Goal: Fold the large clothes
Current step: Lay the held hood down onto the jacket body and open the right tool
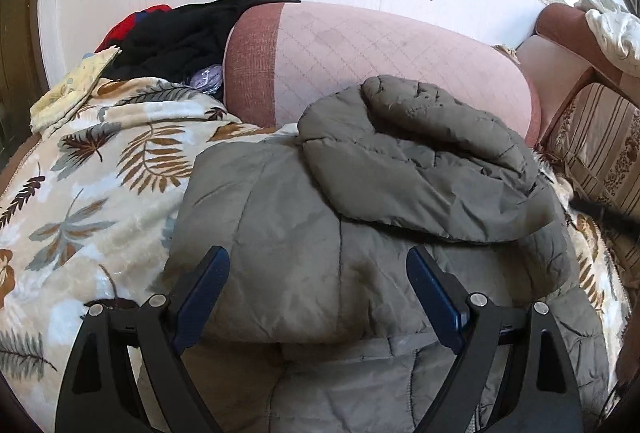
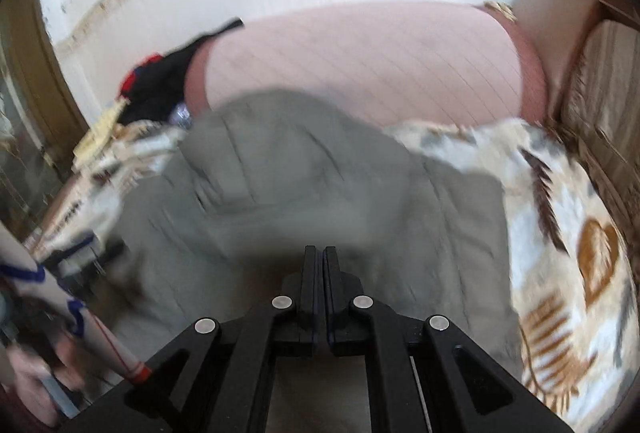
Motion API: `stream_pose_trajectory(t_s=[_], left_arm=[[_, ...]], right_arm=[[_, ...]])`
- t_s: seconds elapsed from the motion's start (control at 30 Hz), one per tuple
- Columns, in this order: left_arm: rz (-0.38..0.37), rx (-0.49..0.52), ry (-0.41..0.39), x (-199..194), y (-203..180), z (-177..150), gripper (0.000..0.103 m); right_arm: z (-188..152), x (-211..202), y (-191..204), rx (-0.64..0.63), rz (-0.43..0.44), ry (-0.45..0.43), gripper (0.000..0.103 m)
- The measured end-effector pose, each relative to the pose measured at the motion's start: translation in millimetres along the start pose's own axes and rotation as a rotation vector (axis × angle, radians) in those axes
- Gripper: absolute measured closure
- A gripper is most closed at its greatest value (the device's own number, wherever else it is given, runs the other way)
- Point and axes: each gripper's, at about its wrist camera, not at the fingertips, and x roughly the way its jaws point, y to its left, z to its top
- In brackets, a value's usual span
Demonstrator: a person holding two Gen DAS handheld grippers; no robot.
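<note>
Grey-green quilted jacket lying on a leaf-patterned blanket that covers the seat of a pink sofa. The jacket is puffy and stitched in broad panels, with creased, slightly shiny fabric. Its hood is folded down over the upper body and reaches almost to the sofa backrest, while a paler inner lining shows along the near hem. No brand mark, label or legible writing can be made out on the garment in either view.

The left gripper hovers over the lower part of the jacket with its blue-padded fingers spread wide and nothing between them. The right gripper is clenched, its two black fingers pressed together, tips just above the jacket; the right wrist view is motion-blurred, and whether any fabric is pinched cannot be told.

Dark clothes and a red item are heaped at the left end of the backrest. A white cloth drapes the right armrest.
</note>
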Motion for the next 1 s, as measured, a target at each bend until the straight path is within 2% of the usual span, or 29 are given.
stream_pose_trajectory(t_s=[0.1, 0.17, 0.3, 0.37, 0.4, 0.5, 0.67, 0.8, 0.9, 1.0], left_arm=[[0.005, -0.004, 0.002, 1.7, 2.2, 0.2, 0.013], [0.003, -0.008, 0.01, 3.2, 3.4, -0.2, 0.013], [0.01, -0.002, 0.016, 5.7, 6.3, -1.2, 0.013], [0.007, -0.006, 0.015, 6.2, 7.6, -0.3, 0.013], [0.007, -0.007, 0.016, 6.3, 7.4, 0.0, 0.013], [0.003, -0.004, 0.018, 8.0, 4.9, 0.7, 0.013], [-0.001, 0.029, -0.01, 7.7, -10.8, 16.6, 0.013], [-0.044, 0.047, -0.031, 16.4, -33.1, 40.2, 0.014], [-0.044, 0.079, 0.019, 44.1, -50.9, 45.2, 0.013], [-0.011, 0.085, 0.09, 74.7, -54.7, 32.8, 0.015]], right_arm=[[18.5, 11.1, 28.9, -0.068, 0.009, -0.048, 0.096], [23.3, 29.2, 37.3, -0.087, 0.004, -0.044, 0.094], [8.8, 76.1, 32.8, -0.059, -0.01, 0.082, 0.091], [-10.9, 96.2, 26.3, -0.03, -0.003, 0.158, 0.091], [-20.4, 100.4, 23.5, -0.018, 0.006, 0.163, 0.091], [-32.2, 100.0, 22.5, -0.03, 0.007, 0.141, 0.09], [-26.8, 80.9, 19.6, -0.024, 0.05, 0.138, 0.089], [-13.9, 52.1, 0.4, 0.006, 0.048, 0.064, 0.086], [-5.1, 45.1, -17.1, 0.014, -0.03, 0.03, 0.072], [-8.9, 61.6, -27.6, 0.02, -0.041, 0.077, 0.071]])
